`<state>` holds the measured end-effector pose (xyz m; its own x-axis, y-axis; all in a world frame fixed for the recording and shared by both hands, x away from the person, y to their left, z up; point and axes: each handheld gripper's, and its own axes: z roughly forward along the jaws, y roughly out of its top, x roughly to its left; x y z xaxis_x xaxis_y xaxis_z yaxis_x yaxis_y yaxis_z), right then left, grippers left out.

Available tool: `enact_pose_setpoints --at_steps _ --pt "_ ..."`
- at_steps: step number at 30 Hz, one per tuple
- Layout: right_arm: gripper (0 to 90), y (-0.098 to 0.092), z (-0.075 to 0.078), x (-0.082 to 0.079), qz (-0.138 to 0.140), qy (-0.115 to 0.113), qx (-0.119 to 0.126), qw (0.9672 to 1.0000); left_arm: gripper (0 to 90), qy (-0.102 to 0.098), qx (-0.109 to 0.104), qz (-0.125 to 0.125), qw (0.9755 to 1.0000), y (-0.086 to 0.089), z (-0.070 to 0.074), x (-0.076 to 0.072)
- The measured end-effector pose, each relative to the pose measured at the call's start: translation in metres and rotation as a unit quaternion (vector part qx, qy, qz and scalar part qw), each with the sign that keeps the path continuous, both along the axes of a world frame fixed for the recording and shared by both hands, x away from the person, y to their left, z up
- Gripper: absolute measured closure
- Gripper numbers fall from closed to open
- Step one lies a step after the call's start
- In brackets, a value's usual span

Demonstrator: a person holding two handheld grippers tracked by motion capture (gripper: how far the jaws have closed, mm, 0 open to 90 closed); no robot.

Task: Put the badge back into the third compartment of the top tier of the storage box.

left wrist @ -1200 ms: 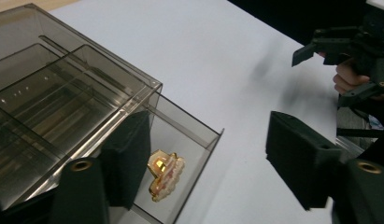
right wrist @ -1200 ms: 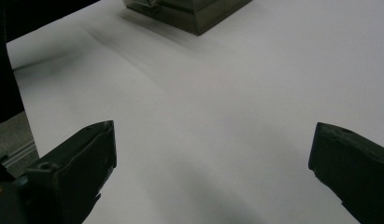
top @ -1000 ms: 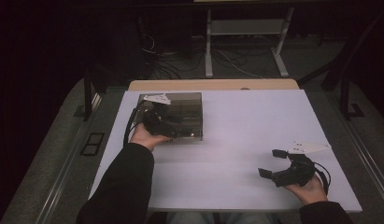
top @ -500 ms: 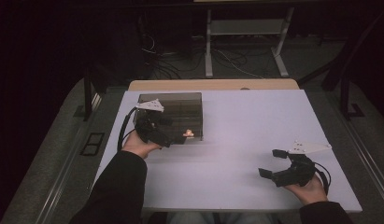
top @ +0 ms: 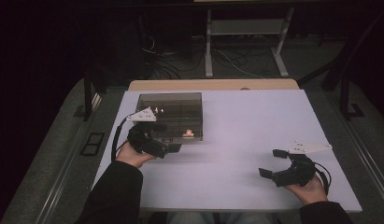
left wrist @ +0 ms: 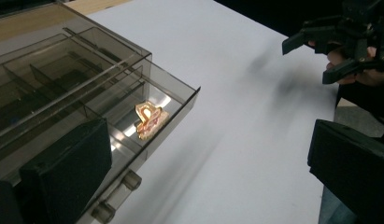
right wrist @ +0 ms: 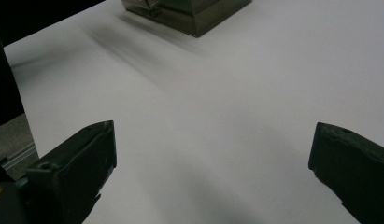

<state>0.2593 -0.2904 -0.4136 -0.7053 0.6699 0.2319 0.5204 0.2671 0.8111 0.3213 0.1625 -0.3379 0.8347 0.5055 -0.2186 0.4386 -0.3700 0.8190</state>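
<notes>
High view: left gripper (top: 173, 148) at near edge of smoked compartment box (top: 171, 100), jaws just opened wide, empty.

Left gripper view: orange trinket (left wrist: 148, 119) in box's corner compartment.

Right gripper view: right gripper (right wrist: 213, 172) wide, empty, over white counter (right wrist: 217, 93).

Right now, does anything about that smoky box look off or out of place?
Nothing looks damaged or spilled. The smoky plastic box sits square on the table, with one small orange piece alone in a near corner compartment.

No readable text or labels anywhere.
</notes>
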Motion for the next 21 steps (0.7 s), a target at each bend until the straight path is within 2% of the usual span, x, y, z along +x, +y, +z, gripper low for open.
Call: enact_pose_setpoints --at_steps 16,21 --pt "0.2 0.001 0.0 0.0 -0.002 0.001 0.0 1.0 0.0 -0.011 -0.014 0.019 0.9997 0.013 -0.019 -0.027" --pt "0.2 0.001 0.0 0.0 0.0 0.002 -0.001 1.0 0.0 -0.01 -0.019 0.028 0.9994 0.017 -0.029 -0.033"
